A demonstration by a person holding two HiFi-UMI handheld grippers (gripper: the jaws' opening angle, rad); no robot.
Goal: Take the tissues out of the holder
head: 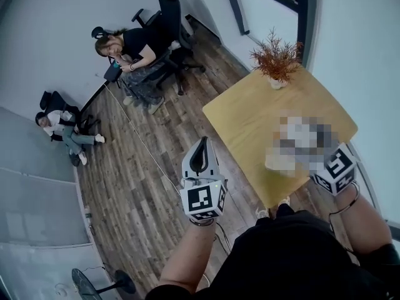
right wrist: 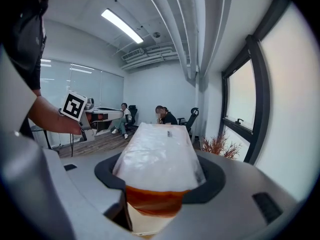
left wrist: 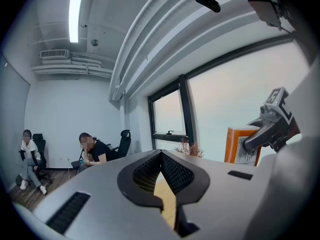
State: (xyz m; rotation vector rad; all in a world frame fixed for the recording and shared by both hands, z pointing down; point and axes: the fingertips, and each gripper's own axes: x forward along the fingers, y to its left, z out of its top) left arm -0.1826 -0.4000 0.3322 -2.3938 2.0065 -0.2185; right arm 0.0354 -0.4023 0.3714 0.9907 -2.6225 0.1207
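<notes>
A tissue pack [right wrist: 159, 156] in clear white plastic lies lengthwise between the jaws of my right gripper [right wrist: 157, 184], which is shut on it. An orange-brown holder [right wrist: 152, 201] shows under the pack's near end. In the left gripper view the right gripper [left wrist: 250, 143] is held up at the right, with the orange holder [left wrist: 235, 146] at its tips. In the head view a mosaic patch covers this load, and only the right marker cube [head: 337, 167] is plain. My left gripper [head: 200, 150] hangs over the floor left of the table, shut on nothing.
The yellow wooden table [head: 250, 114] carries a potted dry plant [head: 276, 60] at its far corner. Two people sit across the wooden floor, one [head: 134, 49] by a black office chair [head: 169, 5] and one [head: 62, 127] against the wall. A window runs along the right.
</notes>
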